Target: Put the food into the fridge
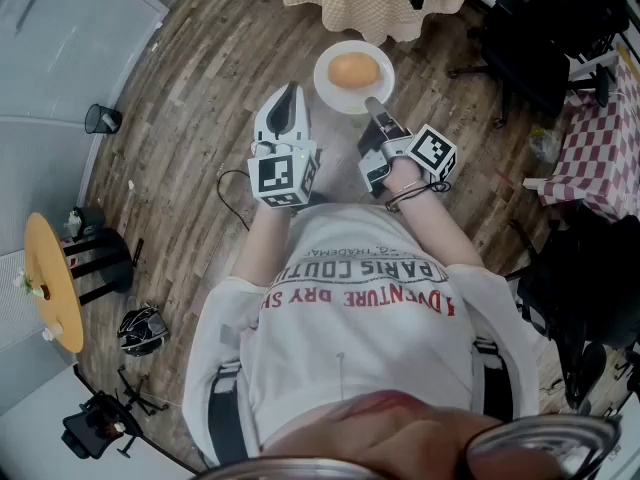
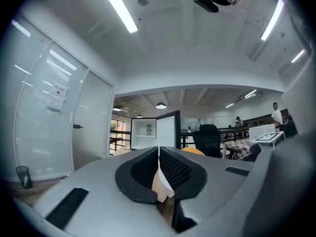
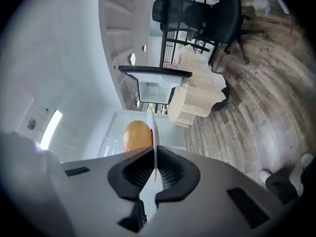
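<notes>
Though it reads upside down, the print on the person's shirt [image 1: 362, 286] includes "ADVENTURE DRY" and "PARIS". The right gripper [image 1: 373, 106] is clamped on the rim of the white plate [image 1: 328, 83], which carries the round orange food [image 1: 353, 69] above the wooden floor [image 1: 200, 78]. The left gripper [image 1: 288, 96] has its jaws together and holds nothing. The fridge [image 2: 148, 134] stands open, well apart.

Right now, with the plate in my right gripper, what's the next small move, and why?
Probably carry the plate forward toward the fridge, keeping it level. The right gripper is shut only on the plate's rim, the orange food just rests on top, and the fridge's door stands open ahead.
</notes>
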Demonstrator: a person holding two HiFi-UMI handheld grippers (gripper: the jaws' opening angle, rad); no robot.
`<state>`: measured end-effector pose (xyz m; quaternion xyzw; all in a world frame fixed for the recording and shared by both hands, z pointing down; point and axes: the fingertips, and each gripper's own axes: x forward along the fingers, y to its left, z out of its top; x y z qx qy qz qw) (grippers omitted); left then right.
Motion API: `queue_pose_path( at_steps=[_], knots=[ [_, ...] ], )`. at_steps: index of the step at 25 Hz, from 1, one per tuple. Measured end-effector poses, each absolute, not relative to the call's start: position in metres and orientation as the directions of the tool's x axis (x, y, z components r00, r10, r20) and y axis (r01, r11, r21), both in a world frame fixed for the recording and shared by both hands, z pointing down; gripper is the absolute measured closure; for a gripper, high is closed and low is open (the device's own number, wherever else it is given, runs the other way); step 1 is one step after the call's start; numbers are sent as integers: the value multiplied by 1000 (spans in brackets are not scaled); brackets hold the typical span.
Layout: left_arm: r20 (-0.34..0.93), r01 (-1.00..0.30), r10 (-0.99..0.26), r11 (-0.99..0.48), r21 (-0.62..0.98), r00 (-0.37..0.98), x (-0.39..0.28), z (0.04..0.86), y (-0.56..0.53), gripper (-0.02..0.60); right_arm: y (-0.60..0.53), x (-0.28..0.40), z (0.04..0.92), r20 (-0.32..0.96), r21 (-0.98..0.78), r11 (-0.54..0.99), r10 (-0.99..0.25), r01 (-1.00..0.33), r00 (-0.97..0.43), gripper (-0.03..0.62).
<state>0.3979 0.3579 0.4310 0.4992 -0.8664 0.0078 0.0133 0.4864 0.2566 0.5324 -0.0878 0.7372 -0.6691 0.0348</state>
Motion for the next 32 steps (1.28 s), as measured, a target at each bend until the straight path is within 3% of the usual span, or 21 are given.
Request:
queue_pose_path(
  at_steps=[20, 32],
  knots=[
    [89, -869, -867, 494, 28, -490, 389, 455, 369, 554, 263, 488, 549, 94, -994, 41, -187, -104, -978, 560],
    [89, -905, -907, 418, 78, -412, 256, 456, 337, 554, 241, 364, 563, 154, -987, -1, -242, -159, -958, 560]
  ],
)
